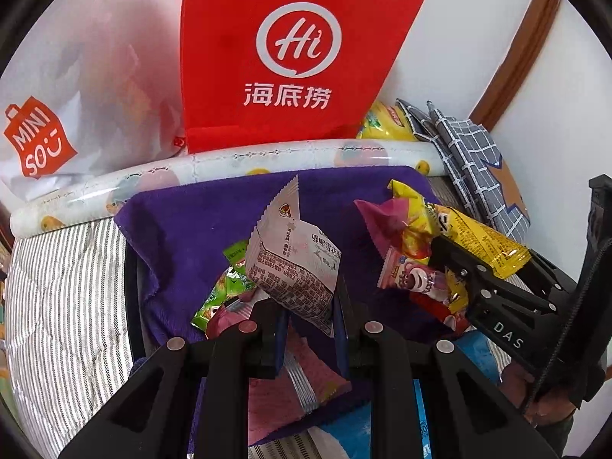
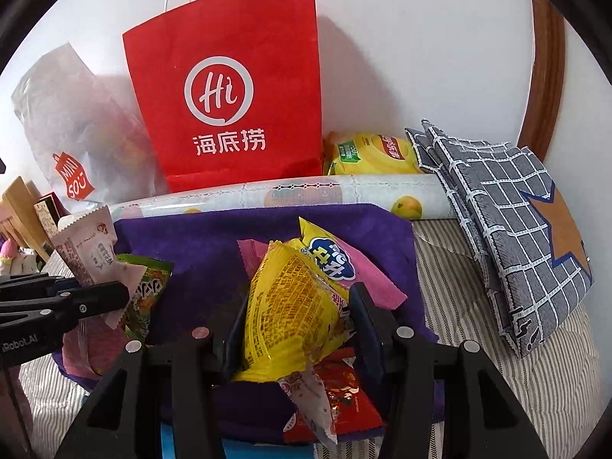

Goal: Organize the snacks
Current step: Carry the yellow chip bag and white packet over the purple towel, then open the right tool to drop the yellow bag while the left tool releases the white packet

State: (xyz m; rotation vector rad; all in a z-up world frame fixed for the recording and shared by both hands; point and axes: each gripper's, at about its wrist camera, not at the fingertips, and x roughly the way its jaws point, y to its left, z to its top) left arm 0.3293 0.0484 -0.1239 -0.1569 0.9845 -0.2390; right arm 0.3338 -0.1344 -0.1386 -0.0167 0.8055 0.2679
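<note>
My left gripper is shut on a white snack packet with dark print and holds it up over a purple cloth. From the right wrist view that gripper comes in from the left, pinching the same packet. My right gripper is shut on a puffy yellow packet, also seen in the left wrist view. On the cloth lie a green packet, a pink packet and a red packet. A pink bear-print packet lies under the right gripper.
A red paper bag and a white Miniso bag stand against the wall. A patterned paper roll lies before them, a yellow chips bag behind it. A grey check fabric bag lies right on the striped bedding.
</note>
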